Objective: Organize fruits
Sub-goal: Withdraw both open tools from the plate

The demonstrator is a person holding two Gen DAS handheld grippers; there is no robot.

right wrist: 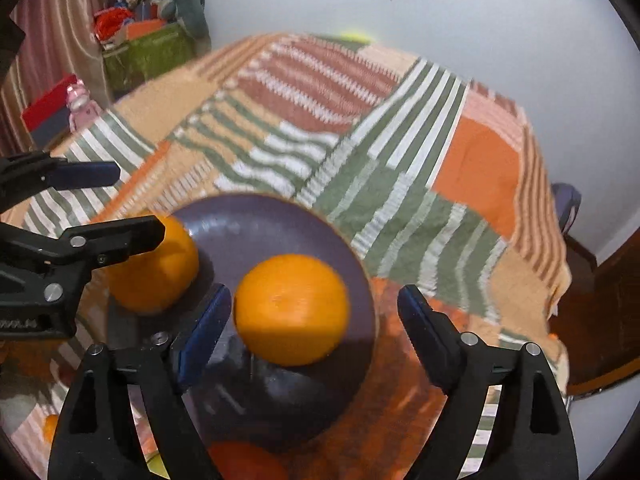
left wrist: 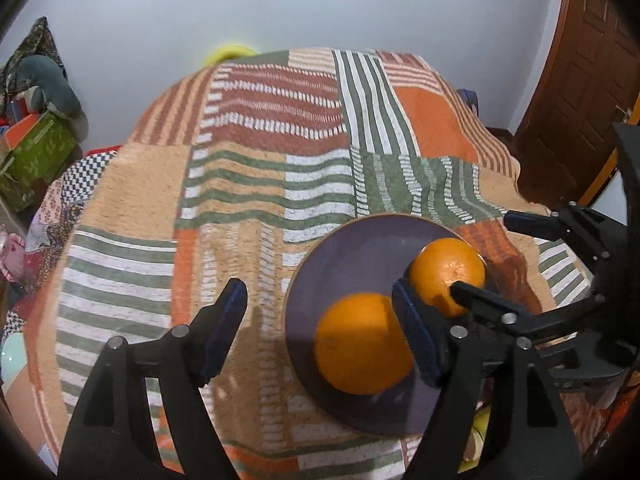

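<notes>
Two oranges lie on a purple plate (left wrist: 352,252) on the striped blanket. In the left wrist view, the near orange (left wrist: 360,344) sits between my left gripper's (left wrist: 320,332) open fingers, close to the right finger; the far orange (left wrist: 448,272) lies beyond it. My right gripper (right wrist: 314,320) is open, with an orange (right wrist: 292,308) between its fingers, untouched. The other orange (right wrist: 156,272) lies at the plate's (right wrist: 256,220) left, partly behind the left gripper's fingers (right wrist: 112,236). The right gripper also shows in the left wrist view (left wrist: 496,256), open.
The blanket (left wrist: 248,184) covers a round table. A green box (left wrist: 36,156) with clutter stands at the left. A wooden door (left wrist: 580,80) is at the right. More fruit (right wrist: 244,460) lies below the plate's near edge. A pink bottle (right wrist: 82,106) stands at the left.
</notes>
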